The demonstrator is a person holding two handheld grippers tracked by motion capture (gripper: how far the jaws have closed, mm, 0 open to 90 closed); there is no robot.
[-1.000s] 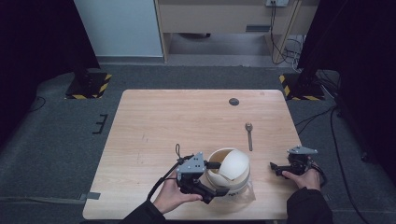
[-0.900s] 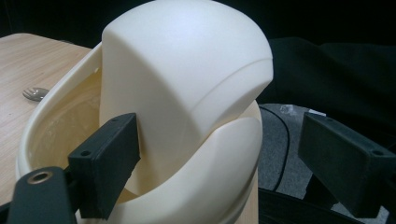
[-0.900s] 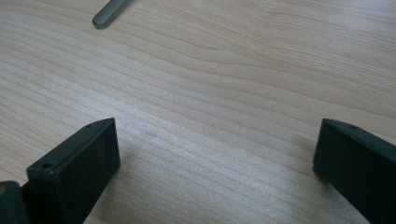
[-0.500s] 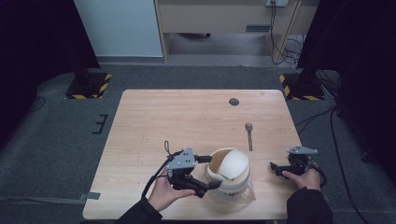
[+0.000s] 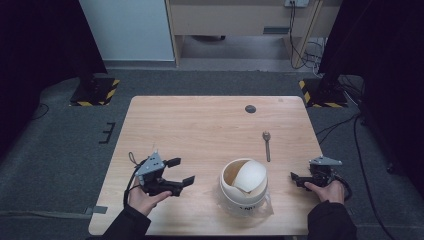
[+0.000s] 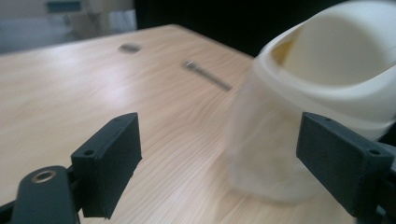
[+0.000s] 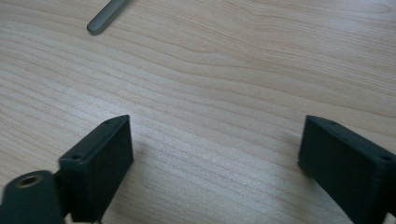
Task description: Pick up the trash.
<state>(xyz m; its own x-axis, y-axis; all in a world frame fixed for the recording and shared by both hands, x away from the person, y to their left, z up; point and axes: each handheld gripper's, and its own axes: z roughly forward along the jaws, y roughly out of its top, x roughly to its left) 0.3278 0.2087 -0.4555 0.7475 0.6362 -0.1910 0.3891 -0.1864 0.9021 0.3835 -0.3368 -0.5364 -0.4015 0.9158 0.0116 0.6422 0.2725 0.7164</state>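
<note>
The left gripper (image 5: 182, 171), jaws spread and empty, has drawn away from the small bin (image 5: 244, 187); the right gripper (image 5: 295, 177), open, has just been closing slightly on nothing. Bin released.

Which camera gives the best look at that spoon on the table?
The high view: the whole spoon lies sharp on the table, beyond the white bin. The left gripper view shows it far off and blurred. The right gripper view catches just one end at the top edge.
</note>
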